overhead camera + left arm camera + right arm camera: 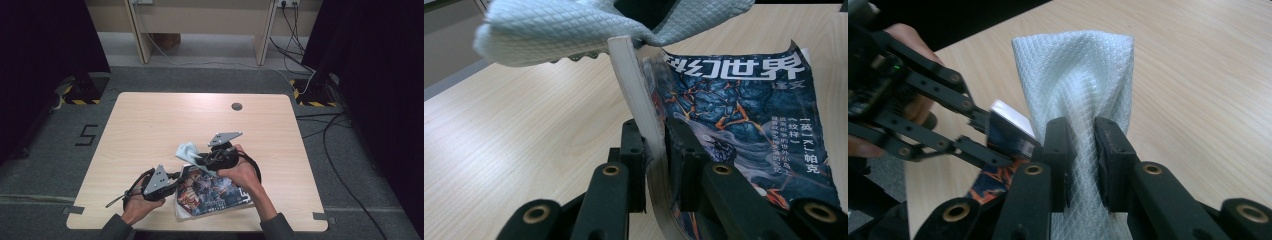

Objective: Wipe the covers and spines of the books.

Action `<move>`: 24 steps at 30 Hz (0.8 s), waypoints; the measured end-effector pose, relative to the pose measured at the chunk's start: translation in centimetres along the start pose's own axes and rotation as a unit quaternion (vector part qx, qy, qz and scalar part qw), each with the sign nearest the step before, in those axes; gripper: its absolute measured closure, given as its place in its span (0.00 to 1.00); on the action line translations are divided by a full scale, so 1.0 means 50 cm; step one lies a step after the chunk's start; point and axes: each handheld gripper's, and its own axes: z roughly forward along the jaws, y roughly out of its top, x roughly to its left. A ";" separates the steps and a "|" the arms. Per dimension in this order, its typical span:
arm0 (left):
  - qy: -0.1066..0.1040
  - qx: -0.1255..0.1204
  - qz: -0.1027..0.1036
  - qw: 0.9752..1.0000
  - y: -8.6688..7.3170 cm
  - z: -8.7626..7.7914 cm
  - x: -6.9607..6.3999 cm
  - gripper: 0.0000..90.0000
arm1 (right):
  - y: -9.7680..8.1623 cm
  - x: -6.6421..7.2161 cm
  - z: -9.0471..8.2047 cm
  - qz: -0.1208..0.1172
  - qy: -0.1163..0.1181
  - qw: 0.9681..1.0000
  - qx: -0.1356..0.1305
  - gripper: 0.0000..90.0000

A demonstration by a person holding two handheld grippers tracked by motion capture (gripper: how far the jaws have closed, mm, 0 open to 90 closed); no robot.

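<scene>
Pale-blue cloth [1075, 75] is bunching, clenched in the right hand-held gripper [1085, 150], just above the magazine [744, 125]; the left hand-held gripper [655, 145] is clamping the magazine's spine edge on the surface [150, 125].

This looks like a lab or recording studio set up for capturing handwork, not a home. A bare light-wood table [150, 125] stands alone on grey carpet [200, 77], with black curtains [45, 40] hanging on both sides. Black-and-yellow hazard tape [80, 101] marks stand feet at the left and right. Cables [330, 135] trail across the floor to wall sockets [286, 3] behind a plain wooden desk [200, 20]. A tape mark shaped like a five [86, 135] sits on the carpet.
</scene>
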 end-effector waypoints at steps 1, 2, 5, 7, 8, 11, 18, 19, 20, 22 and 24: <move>0.000 0.001 -0.001 1.000 0.000 0.000 0.000 0.88 | 0.002 0.004 0.001 -0.003 -0.001 1.000 0.000 0.86; 0.000 0.001 -0.002 1.000 0.000 0.001 0.000 0.88 | 0.004 0.009 0.003 -0.006 0.000 1.000 0.001 0.86; -0.001 0.002 -0.001 1.000 -0.001 0.002 0.000 0.88 | 0.009 0.023 0.006 -0.013 0.006 1.000 0.001 0.86; 0.000 0.002 -0.001 1.000 -0.001 0.002 -0.001 0.88 | 0.011 0.028 0.007 -0.020 0.007 1.000 -0.001 0.86; -0.001 0.002 0.000 1.000 -0.001 0.002 -0.001 0.88 | 0.012 0.031 0.007 -0.019 0.008 1.000 0.001 0.86; 0.000 0.002 0.000 1.000 0.000 0.004 -0.002 0.88 | 0.013 0.034 0.007 -0.019 0.010 1.000 -0.002 0.86; 0.000 0.003 0.004 1.000 0.001 0.005 -0.006 0.88 | 0.018 0.044 0.008 -0.029 0.006 1.000 0.004 0.86; -0.001 0.003 0.005 1.000 0.001 0.006 -0.006 0.88 | 0.017 0.041 0.007 -0.026 0.008 1.000 0.004 0.86; -0.001 0.003 0.007 1.000 0.002 0.006 -0.006 0.88 | 0.017 0.039 0.005 -0.024 0.010 1.000 0.004 0.86; -0.001 0.002 0.007 1.000 0.002 0.006 -0.006 0.88 | 0.014 0.031 0.002 -0.021 0.004 1.000 0.008 0.86; -0.001 0.002 0.009 1.000 0.002 0.005 -0.008 0.88 | 0.010 0.018 -0.001 -0.008 0.002 1.000 0.012 0.86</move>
